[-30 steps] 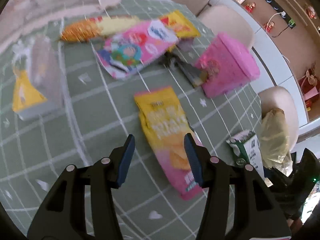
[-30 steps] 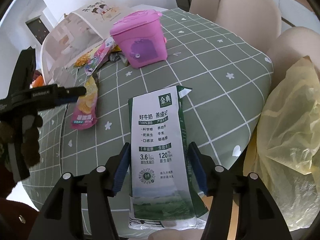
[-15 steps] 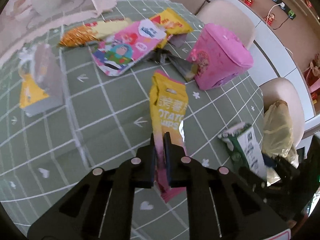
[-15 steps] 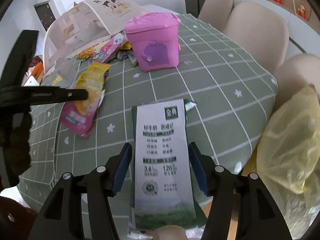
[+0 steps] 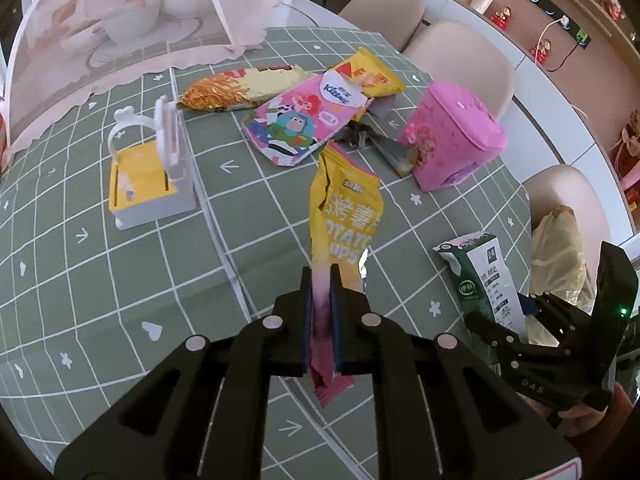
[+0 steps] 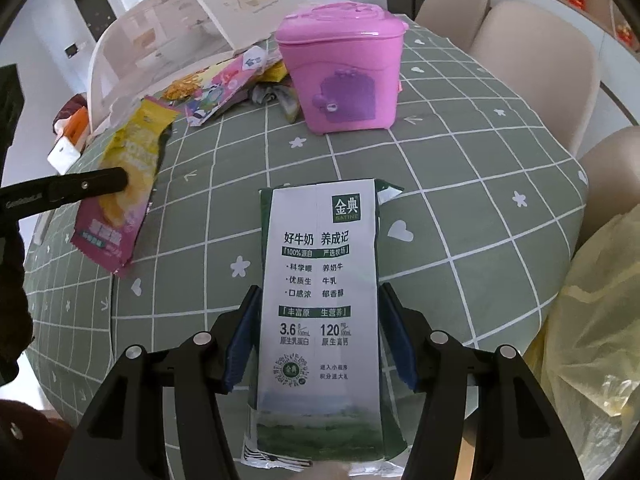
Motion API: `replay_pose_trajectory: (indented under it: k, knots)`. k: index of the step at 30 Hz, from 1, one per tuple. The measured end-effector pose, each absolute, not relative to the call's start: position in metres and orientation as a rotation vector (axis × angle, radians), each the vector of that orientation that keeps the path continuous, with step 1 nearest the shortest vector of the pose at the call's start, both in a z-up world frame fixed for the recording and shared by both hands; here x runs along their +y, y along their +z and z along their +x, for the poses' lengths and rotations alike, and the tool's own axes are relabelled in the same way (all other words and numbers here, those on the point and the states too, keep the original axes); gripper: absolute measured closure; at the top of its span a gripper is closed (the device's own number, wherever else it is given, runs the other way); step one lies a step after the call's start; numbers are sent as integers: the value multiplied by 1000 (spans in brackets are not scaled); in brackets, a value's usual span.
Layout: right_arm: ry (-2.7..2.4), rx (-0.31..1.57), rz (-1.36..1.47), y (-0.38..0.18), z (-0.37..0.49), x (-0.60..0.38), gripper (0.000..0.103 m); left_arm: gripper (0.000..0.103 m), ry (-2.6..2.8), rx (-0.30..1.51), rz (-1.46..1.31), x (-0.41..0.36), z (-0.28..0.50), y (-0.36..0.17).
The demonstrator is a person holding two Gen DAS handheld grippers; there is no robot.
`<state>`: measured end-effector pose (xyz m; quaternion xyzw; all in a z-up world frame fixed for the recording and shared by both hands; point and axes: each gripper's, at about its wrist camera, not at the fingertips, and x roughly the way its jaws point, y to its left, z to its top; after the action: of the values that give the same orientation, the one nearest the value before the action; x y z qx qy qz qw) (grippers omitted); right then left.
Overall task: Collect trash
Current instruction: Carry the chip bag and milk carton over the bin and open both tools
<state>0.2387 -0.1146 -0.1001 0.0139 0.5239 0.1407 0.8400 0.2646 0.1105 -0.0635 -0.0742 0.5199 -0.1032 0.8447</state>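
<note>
My left gripper (image 5: pixel 321 280) is shut on the pink lower end of a yellow and pink chip bag (image 5: pixel 344 216), which hangs lifted off the green checked tablecloth (image 5: pixel 120 280). In the right wrist view that chip bag (image 6: pixel 128 184) shows at the left with a left finger (image 6: pixel 100 184) on it. My right gripper (image 6: pixel 320 312) is shut on a white and green milk carton (image 6: pixel 320 264), held upright above the table's near edge. The left wrist view shows the same milk carton (image 5: pixel 484 276) at the right, in the right gripper (image 5: pixel 520 320).
A pink lidded bin (image 6: pixel 340 72) stands mid-table. Behind it lie several wrappers: a pink cartoon one (image 5: pixel 304 120), an orange one (image 5: pixel 236 88) and a yellow one (image 5: pixel 368 72). A yellow plastic bag (image 6: pixel 592 320) hangs at the right edge. A yellow-white box (image 5: pixel 148 184), a mesh food cover (image 5: pixel 100 32) and chairs (image 6: pixel 536 64) are around.
My left gripper has shut on the chip bag's pink end and lifted it off the cloth. The right gripper has shifted sideways with the milk carton still in it.
</note>
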Motion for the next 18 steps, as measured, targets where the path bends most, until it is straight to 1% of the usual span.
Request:
replay_pose_trajectory:
  k: [3, 5, 7, 11, 18]
  knots:
    - [307, 1100, -20, -99, 237, -109, 49, 95, -208, 1095, -166, 114, 263, -63]
    - [342, 1077, -19, -95, 236, -105, 53, 95, -203, 1090, -161, 115, 261, -62]
    - [365, 1056, -11, -88, 235, -106, 53, 95, -197, 1078, -147, 116, 259, -59]
    - [376, 967, -14, -57, 232, -108, 53, 95, -194, 1045, -130, 114, 257, -47]
    - [331, 830, -31, 13, 239, -137, 53, 95, -237, 919, -117, 97, 272, 8]
